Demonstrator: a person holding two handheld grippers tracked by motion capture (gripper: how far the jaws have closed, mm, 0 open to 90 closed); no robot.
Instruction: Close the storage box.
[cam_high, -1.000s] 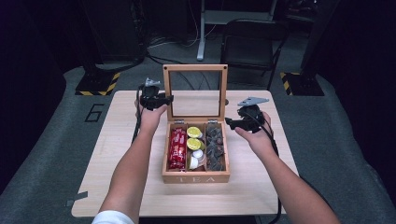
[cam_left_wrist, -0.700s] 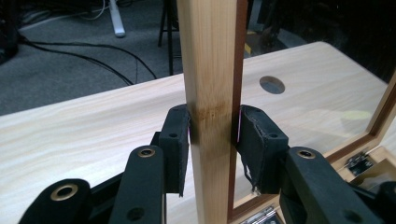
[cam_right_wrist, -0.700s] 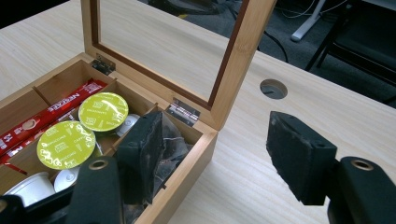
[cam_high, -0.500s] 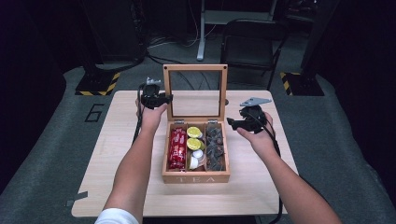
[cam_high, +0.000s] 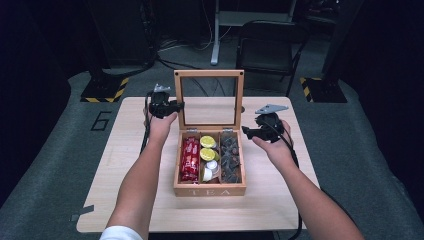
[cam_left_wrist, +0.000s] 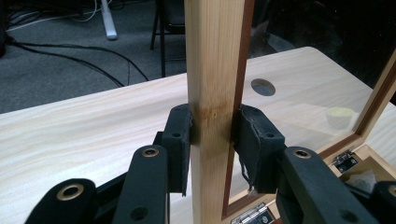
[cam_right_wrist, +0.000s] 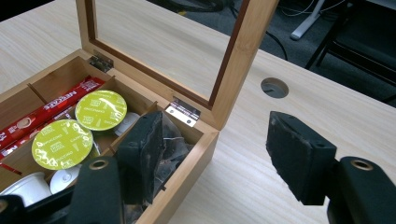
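Observation:
A wooden tea box stands mid-table with its glass-paned lid upright. Inside lie red sachets, green capsules, white capsules and dark packets. My left gripper has just closed its jaws on the lid's left frame post, and both pads press the wood. My right gripper is open at the box's right wall, one jaw over the dark packets and the other over the table outside.
The light wooden table has a round cable hole behind the lid's right side. A black chair and cables sit on the grey floor beyond the far edge. Hinges join the lid to the box's back wall.

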